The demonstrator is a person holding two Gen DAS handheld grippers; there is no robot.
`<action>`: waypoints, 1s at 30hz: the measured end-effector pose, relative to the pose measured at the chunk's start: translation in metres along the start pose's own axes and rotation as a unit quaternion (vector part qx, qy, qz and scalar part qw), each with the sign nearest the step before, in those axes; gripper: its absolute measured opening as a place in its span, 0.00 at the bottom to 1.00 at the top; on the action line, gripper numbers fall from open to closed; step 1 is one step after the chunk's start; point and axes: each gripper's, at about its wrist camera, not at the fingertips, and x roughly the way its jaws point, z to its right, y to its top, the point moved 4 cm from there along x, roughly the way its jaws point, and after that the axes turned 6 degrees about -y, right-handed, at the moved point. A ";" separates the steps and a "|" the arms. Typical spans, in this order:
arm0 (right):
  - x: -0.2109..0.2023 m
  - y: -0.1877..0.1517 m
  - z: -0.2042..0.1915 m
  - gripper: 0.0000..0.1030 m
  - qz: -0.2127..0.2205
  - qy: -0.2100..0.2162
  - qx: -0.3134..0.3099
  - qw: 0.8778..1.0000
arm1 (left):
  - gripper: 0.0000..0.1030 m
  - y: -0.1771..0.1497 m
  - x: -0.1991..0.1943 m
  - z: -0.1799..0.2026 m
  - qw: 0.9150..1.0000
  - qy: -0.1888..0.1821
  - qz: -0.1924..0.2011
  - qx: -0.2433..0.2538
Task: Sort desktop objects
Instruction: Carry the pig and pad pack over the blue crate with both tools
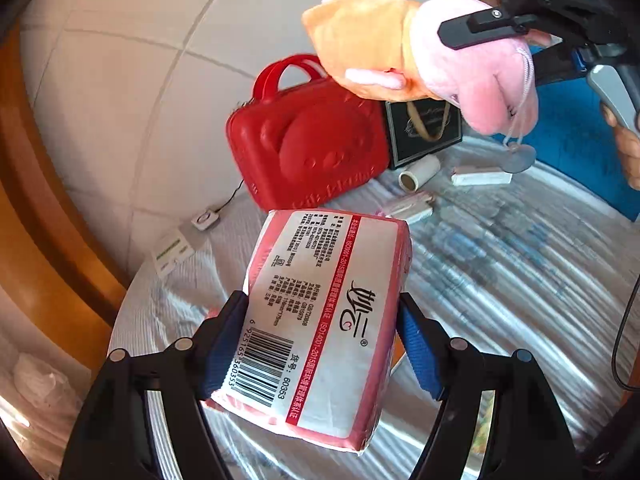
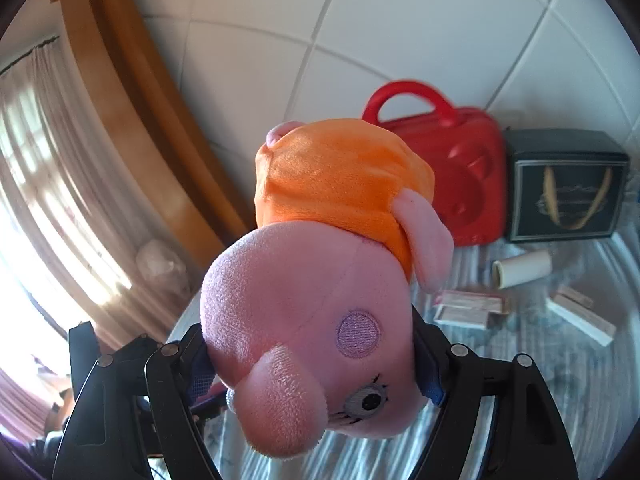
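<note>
My left gripper (image 1: pixel 320 304) is shut on a pink-and-white tissue pack (image 1: pixel 320 320), its blue pads pressing both long sides, and holds it clear above the table. My right gripper (image 2: pixel 308 328) is shut on the head of a pink plush pig in an orange dress (image 2: pixel 320 280), which hangs upside down. In the left wrist view the plush pig (image 1: pixel 420 56) floats at the upper right, one black finger (image 1: pixel 472 26) of the right gripper lying across its head. A red handled case (image 1: pixel 312 140) stands against the wall behind both.
A black gift box (image 2: pixel 564 188) stands right of the red case (image 2: pixel 460 176). A cardboard tube (image 2: pixel 520 268) and small white boxes (image 2: pixel 468 308) lie on the striped tablecloth (image 1: pixel 500 280). A blue panel (image 1: pixel 576 144) is far right, a white plug strip (image 1: pixel 172 254) at the left edge.
</note>
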 end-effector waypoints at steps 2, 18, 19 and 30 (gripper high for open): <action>-0.044 0.002 0.013 0.77 0.039 -0.026 0.017 0.999 | 0.71 0.024 -0.007 0.018 0.999 -0.019 0.026 0.016; -0.350 -0.023 0.117 0.80 0.247 -0.222 0.084 0.940 | 0.71 0.223 -0.047 0.259 0.974 -0.147 0.158 0.064; -0.367 -0.023 0.126 0.80 0.252 -0.234 0.082 0.935 | 0.71 0.237 -0.051 0.277 0.972 -0.154 0.166 0.061; -0.481 -0.019 0.259 0.82 0.284 -0.325 0.103 0.896 | 0.73 0.351 -0.043 0.436 0.966 -0.171 0.185 0.051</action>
